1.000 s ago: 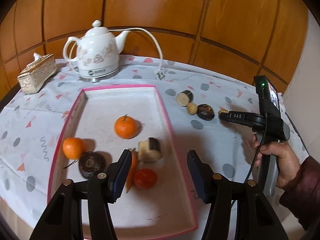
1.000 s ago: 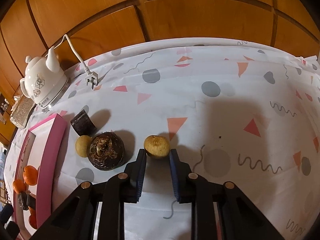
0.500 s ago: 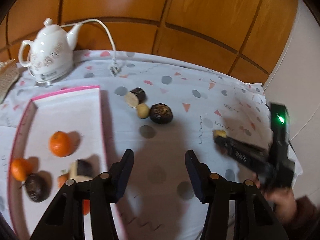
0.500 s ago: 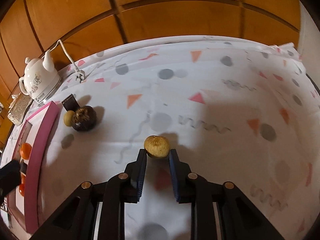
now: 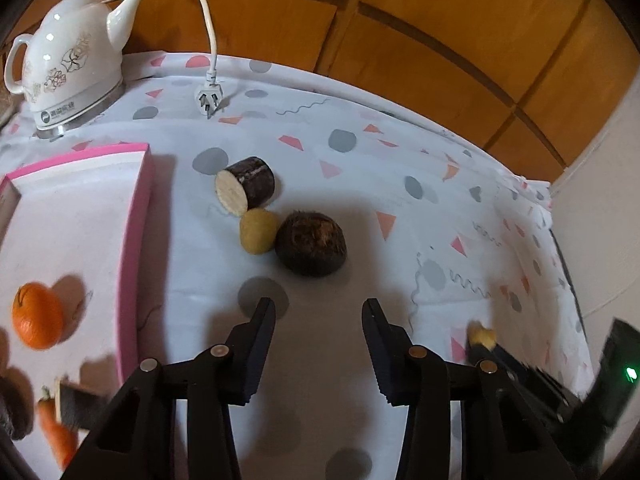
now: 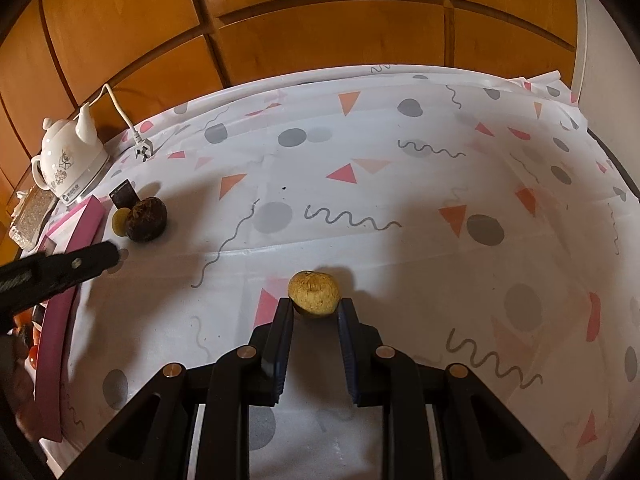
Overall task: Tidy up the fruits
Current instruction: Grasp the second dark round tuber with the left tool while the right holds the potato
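Note:
My right gripper (image 6: 314, 306) is shut on a small tan round fruit (image 6: 315, 293) and holds it above the patterned tablecloth; it also shows at the lower right of the left wrist view (image 5: 482, 336). My left gripper (image 5: 319, 310) is open and empty, just short of a dark brown round fruit (image 5: 311, 243), a small yellow fruit (image 5: 258, 231) and a dark cut cane piece (image 5: 245, 191). The pink tray (image 5: 134, 232) at the left holds an orange (image 5: 37, 316), a carrot (image 5: 58, 436) and other pieces.
A white electric kettle (image 5: 66, 50) stands at the back left, its cord and plug (image 5: 208, 98) lying on the cloth. Wooden wall panels close off the far side. The table edge runs along the right (image 6: 616, 168).
My left gripper swung right from over the tray toward the three loose pieces on the cloth. My right gripper carried the tan fruit away to the right, far from the other pieces.

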Motion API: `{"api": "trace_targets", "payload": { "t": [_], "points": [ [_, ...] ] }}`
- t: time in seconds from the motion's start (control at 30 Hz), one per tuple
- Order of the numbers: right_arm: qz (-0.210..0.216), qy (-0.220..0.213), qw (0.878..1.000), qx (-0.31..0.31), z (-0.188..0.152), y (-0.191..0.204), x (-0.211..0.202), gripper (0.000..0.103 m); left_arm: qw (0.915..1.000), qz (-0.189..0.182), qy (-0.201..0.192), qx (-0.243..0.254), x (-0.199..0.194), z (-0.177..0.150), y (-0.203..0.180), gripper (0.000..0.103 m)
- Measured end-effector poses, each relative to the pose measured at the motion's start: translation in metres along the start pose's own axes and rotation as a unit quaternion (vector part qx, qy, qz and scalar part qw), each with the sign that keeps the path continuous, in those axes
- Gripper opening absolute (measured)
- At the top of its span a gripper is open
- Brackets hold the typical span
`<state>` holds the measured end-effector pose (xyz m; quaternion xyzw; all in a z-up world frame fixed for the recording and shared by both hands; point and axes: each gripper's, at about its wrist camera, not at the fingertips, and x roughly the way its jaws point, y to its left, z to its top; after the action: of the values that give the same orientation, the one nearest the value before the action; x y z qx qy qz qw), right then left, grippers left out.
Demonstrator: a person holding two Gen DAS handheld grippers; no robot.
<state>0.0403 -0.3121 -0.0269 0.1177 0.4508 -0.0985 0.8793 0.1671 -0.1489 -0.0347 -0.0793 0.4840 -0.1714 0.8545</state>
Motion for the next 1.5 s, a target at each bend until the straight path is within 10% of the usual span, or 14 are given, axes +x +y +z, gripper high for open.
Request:
{"api": "trace_targets", "payload": {
  "t": [0.6,0.73,0.87,0.97,1.17,1.5],
  "points": [
    [0.003,-0.001,1.000,-0.007,0.002,0.001,0.002,0.023,0.9983,0.053,-0.007,0.024,0.045,0.023,-0.025,0.048],
    [0.000,-0.001,1.000,-0.007,0.003,0.002,0.002,0.023,0.9984,0.036,-0.003,0.043,0.043,0.020,-0.024,0.013],
    [0.000,-0.004,1.000,-0.008,0.002,0.002,0.002,0.023,0.9980,0.009,-0.007,0.062,0.034,0.009,-0.024,0.011],
    [0.000,-0.004,1.000,-0.008,0.002,0.002,0.002,0.023,0.9973,-0.008,-0.014,0.072,0.026,0.007,-0.026,0.013],
    [0.003,-0.005,1.000,-0.004,0.001,0.001,0.003,0.023,0.9979,-0.031,0.002,0.057,0.029,0.024,-0.027,0.054],
    [0.016,-0.005,1.000,0.000,0.003,-0.002,0.003,0.023,0.9938,0.040,0.004,0.103,0.057,0.044,-0.040,0.057]
  ]
}}
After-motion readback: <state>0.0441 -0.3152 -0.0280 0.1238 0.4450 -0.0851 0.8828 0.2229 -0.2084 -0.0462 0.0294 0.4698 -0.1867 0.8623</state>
